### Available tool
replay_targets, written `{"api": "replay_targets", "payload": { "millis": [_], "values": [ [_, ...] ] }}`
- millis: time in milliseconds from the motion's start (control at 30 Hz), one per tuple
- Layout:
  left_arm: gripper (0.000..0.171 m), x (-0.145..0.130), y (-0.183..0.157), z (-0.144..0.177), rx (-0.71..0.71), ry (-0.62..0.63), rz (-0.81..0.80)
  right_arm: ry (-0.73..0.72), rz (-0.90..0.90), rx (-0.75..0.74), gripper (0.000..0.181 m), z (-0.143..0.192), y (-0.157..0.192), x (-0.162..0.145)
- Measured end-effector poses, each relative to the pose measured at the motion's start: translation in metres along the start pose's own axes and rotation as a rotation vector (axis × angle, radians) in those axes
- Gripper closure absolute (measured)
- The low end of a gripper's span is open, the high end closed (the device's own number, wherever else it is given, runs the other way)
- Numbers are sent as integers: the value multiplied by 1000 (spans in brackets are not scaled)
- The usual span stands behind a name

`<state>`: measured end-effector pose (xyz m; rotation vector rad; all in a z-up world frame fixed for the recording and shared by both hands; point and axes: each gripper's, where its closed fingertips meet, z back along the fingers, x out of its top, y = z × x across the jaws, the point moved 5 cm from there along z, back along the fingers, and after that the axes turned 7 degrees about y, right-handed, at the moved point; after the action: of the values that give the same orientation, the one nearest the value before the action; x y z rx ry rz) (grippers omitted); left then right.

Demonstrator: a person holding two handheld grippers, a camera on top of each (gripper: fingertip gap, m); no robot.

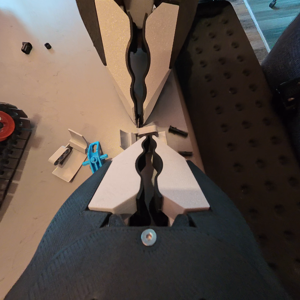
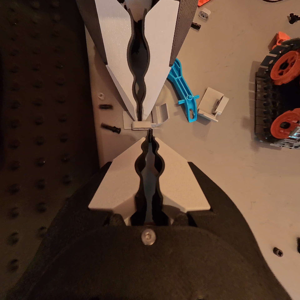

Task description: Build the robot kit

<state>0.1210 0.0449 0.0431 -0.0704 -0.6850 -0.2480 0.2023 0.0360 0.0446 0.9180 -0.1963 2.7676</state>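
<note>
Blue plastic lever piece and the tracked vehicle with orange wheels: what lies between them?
In the right wrist view, one grey bent plastic panel lies between the blue lever piece and the tracked vehicle; otherwise bare table.

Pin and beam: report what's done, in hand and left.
Done: the tracked unit with orange wheels stands assembled. In hand: left gripper clamps the grey beam, right gripper clamps the black pin, its tip at the beam, not yet in. Left: the blue part, a grey panel and spare pins lie loose on the table.

Pale tabletop (image 1: pixel 65 84) beside dark studded mat (image 1: pixel 227 129)
</note>
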Motion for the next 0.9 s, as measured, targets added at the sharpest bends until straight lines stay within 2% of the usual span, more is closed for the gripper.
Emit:
{"api": "replay_targets", "payload": {
  "millis": [433,900],
  "values": [
    [171,-1,0,0,8,1,-8,31,-16,56,180,-1,0,3],
    [171,-1,0,0,-2,-1,-28,45,-69,327,180,-3,-11,4]
  ]
}}
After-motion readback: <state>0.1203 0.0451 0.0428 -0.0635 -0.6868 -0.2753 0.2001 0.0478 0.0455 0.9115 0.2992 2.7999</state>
